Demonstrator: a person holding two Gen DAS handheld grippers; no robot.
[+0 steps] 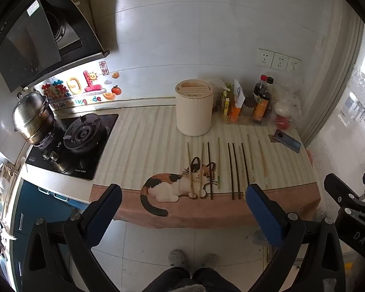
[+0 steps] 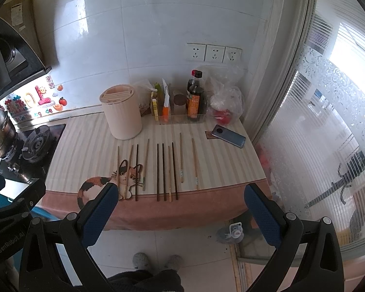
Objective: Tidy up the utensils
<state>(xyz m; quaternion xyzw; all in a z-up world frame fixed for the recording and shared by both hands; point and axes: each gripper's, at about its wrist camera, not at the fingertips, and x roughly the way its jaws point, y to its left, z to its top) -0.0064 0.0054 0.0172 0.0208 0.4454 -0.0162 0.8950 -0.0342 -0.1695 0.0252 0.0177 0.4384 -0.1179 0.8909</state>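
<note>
Both the left gripper [image 1: 182,209] and right gripper [image 2: 180,206] hang wide open and empty, with the chopsticks [image 2: 158,170] ahead, laid out singly for easy picking, before the holder [image 2: 121,112].

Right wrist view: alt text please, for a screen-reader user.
Ten chopsticks, dark and light, lie side by side on a striped cat-print mat, in front of a cream utensil holder. The open right gripper is empty, short of the counter.

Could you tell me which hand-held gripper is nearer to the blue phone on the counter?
Right. The right hand-held gripper hangs off the counter's front edge, toward the phone; the left hand-held gripper hangs farther left, beyond it.
</note>
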